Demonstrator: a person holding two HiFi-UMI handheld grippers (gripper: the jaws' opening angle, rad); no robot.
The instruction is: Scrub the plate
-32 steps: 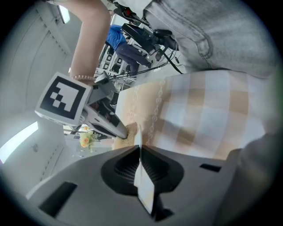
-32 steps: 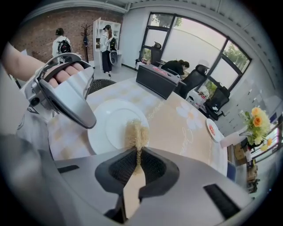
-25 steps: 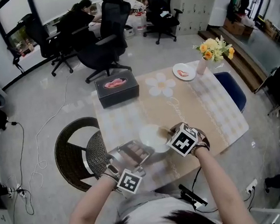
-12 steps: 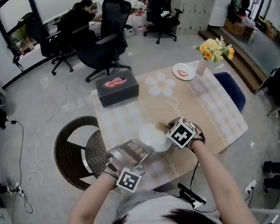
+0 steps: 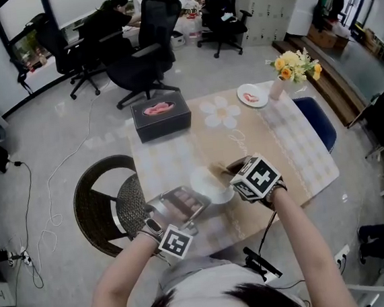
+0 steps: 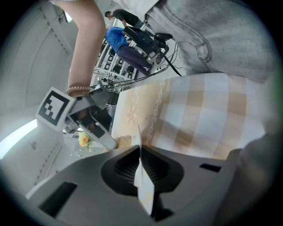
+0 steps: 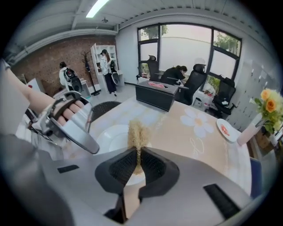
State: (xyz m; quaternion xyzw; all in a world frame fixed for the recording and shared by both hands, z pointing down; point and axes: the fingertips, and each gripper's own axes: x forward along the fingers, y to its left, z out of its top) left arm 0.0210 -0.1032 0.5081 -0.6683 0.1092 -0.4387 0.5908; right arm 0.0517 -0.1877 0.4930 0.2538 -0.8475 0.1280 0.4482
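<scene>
Edgewise, plate (image 5: 207, 183) between left jaws

Head view: plate (image 5: 208, 181) near rim covered by left gripper (image 5: 195, 203) & right gripper (image 5: 228, 175); scrub pad (image 7: 138, 132) hidden there under marker cube (image 5: 255, 177). Small dish (image 5: 253, 97) by flowers (image 5: 296, 65): contents too small to tell.

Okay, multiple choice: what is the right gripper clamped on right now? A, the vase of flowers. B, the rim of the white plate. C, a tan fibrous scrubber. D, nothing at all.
C: the right gripper view shows the right gripper with its jaws shut on a tan fibrous scrubber, and the white plate lies just beyond it.
</scene>
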